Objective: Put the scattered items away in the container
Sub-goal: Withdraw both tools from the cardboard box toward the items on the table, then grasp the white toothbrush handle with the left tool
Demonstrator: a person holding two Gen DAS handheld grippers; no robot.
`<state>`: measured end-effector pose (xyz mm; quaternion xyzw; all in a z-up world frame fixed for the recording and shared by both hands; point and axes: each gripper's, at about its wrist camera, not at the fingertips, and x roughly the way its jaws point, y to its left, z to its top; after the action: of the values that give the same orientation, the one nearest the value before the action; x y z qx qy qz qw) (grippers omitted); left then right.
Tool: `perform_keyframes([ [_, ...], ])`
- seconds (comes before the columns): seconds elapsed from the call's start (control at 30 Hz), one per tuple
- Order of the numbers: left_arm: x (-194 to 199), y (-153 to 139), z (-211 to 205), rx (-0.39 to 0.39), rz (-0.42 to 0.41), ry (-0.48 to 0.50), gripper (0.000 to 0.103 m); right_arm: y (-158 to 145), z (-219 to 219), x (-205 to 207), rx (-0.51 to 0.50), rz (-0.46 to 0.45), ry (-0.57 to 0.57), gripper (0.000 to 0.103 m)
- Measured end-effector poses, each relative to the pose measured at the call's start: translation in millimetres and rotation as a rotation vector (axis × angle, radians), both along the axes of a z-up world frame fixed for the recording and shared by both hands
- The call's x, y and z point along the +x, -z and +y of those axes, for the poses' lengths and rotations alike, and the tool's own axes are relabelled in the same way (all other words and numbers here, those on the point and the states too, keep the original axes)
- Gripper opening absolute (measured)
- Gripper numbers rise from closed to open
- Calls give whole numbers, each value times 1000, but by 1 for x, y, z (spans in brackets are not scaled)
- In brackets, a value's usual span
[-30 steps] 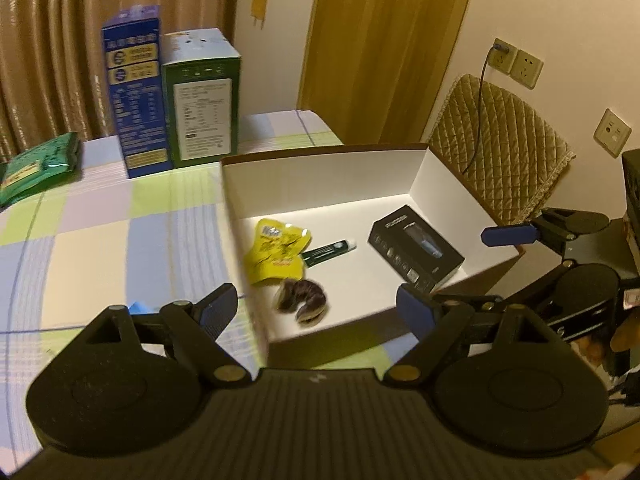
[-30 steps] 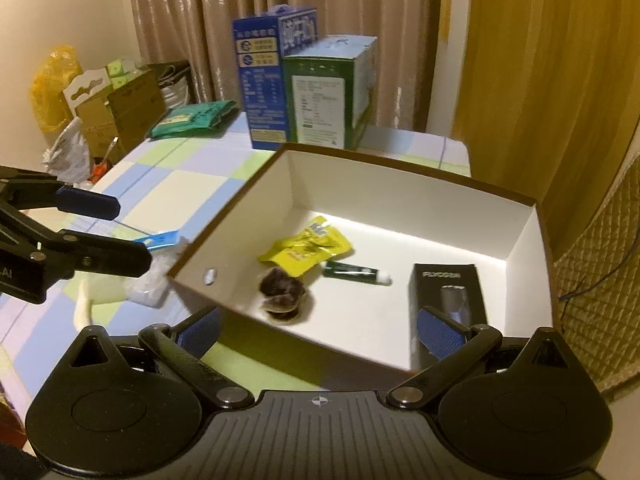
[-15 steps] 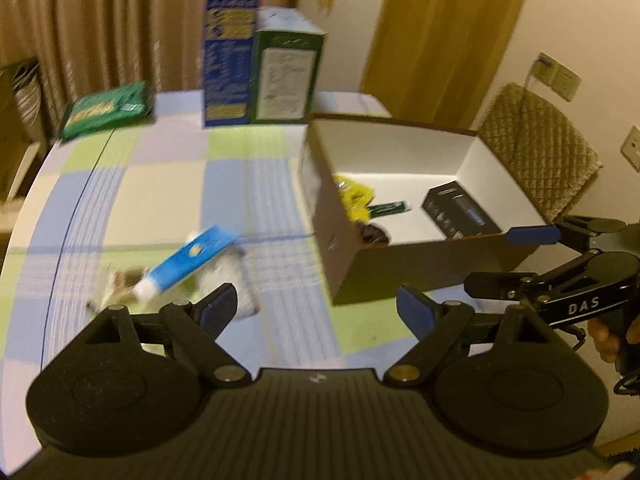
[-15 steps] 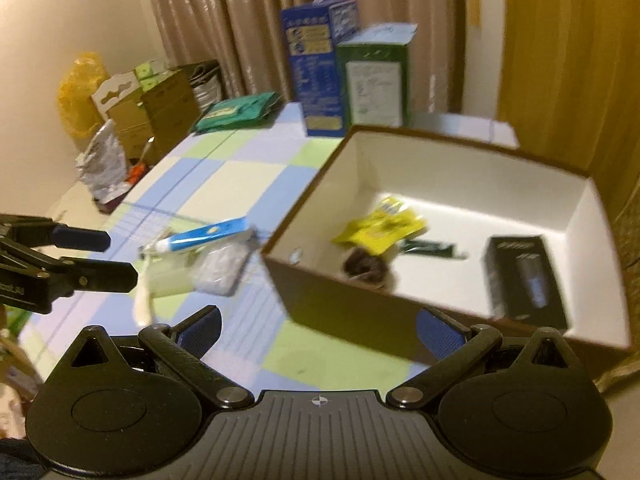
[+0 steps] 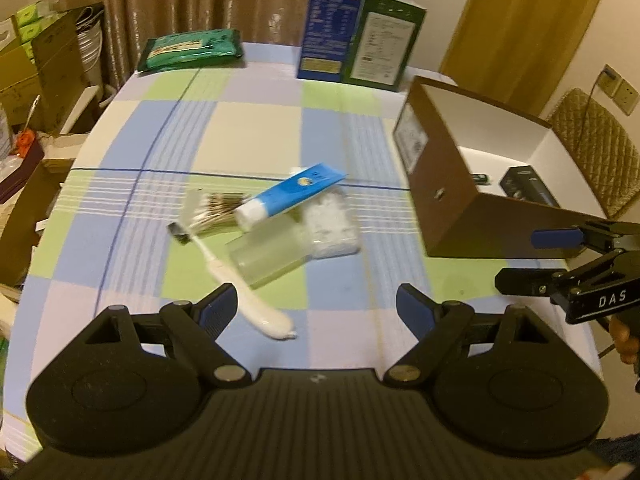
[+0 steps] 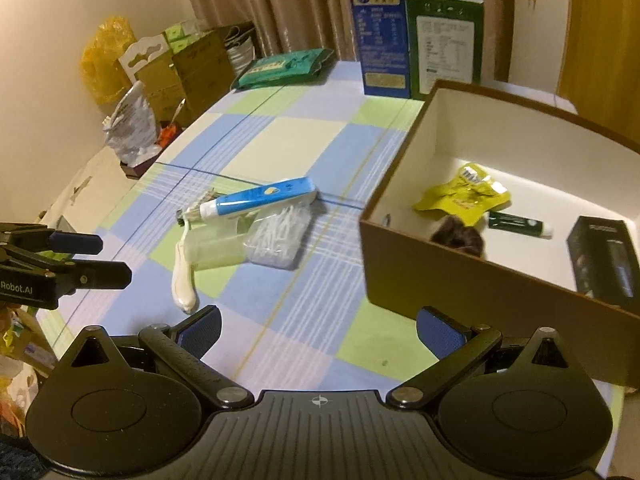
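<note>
Bare counter [image 5: 256, 136] lies all round the tube [image 5: 292, 196] pile; the box [image 5: 444, 204] wall stands just right, two cartons [image 5: 360, 40] well behind.

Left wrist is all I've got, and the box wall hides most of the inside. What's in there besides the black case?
Observer: From the right wrist, a yellow pouch lies on the floor of the box, towards its left wall.
Operator: Anything next to it?
Observer: A dark brown item sits in front of the pouch, against the near wall. It's too blurred to name.
Operator: The clear pack under the blue tube is smeared here. What's in it?
Observer: Thin white sticks, heaped loosely. They may be swabs or picks, but I can't tell which.
</note>
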<state>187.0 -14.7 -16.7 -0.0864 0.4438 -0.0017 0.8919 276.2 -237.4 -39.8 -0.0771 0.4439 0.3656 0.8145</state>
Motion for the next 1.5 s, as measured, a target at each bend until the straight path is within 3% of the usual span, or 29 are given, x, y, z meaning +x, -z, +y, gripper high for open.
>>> perform_keyframes([
  [0.3,12,41,30,11,72,-40,83,22,26,3,-32,47,29,101],
  [0.63,59,91,46,47,146,-30,78,32,23,4,-58,76,104,101],
  [1.03,58,103,87,98,167,-41,37,45,38,10,-64,115,119,101],
  [1.2,54,102,108,114,174,-77,34,50,56,12,-66,121,84,101],
  [1.3,56,102,112,107,167,-41,34,52,67,12,-68,125,64,101],
  [1.43,64,104,104,153,149,42,35,56,82,12,-71,125,44,101],
  [1.5,68,105,101,157,137,61,24,58,90,12,-70,122,30,101],
])
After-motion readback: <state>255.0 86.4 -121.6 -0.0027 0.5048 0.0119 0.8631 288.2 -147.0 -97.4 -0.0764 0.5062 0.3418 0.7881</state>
